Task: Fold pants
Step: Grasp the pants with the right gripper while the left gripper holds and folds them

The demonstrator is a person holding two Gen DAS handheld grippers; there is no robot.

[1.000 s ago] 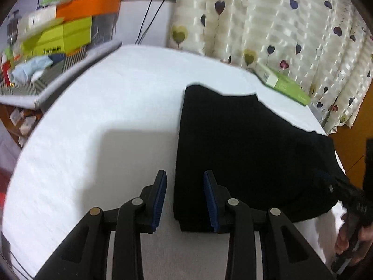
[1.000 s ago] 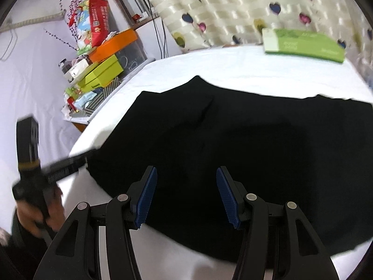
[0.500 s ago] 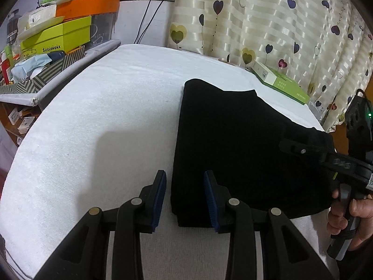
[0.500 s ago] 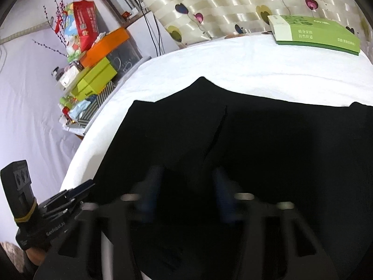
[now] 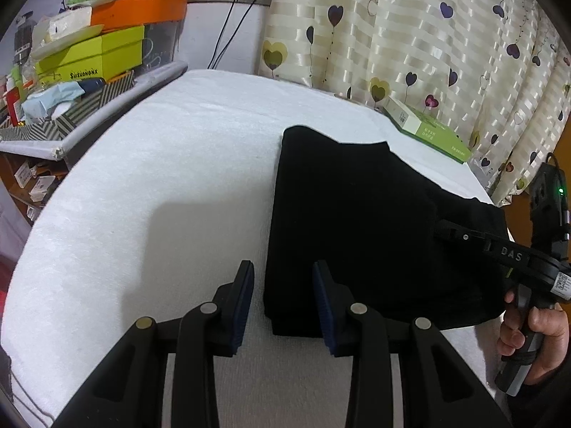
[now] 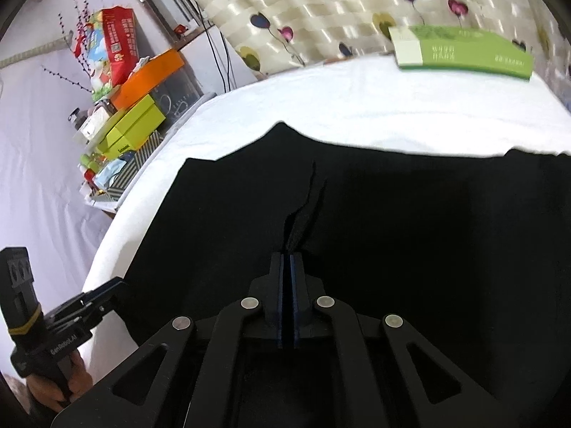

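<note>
- The black pants [image 5: 349, 221] lie flat on the white bedcover [image 5: 171, 185], already folded into a compact block, with one straight folded side towards the stacked boxes [image 5: 89, 53] and the other end trailing towards the curtain [image 5: 410, 35].
- In the right wrist view the pants [image 6: 392, 221] fill the foreground, and a small ridge of cloth rises from them right at the tool's tips.
- The right gripper [image 6: 286, 264] has its jaws pressed together on that ridge, so it pinches a thin tuck of the top layer of the pants.
- The left gripper [image 5: 283, 285] hangs over the near corner of the pants with its jaws parted wide; one pad is over bare bedcover, the other over cloth, and it grips nothing.
- A green box [image 6: 464, 51] rests on the bedcover beyond the pants, by the curtain, well apart from them.
- Risk, as I judge it: the pinch seems to catch only the top layer, so lifting could peel that layer off and undo the fold beneath.
- Risk: the hold is shallow, so a quick pull may let the cloth slip free.
- Risk: with the left side unheld, the whole block could drag across the bedcover and skew.
</note>
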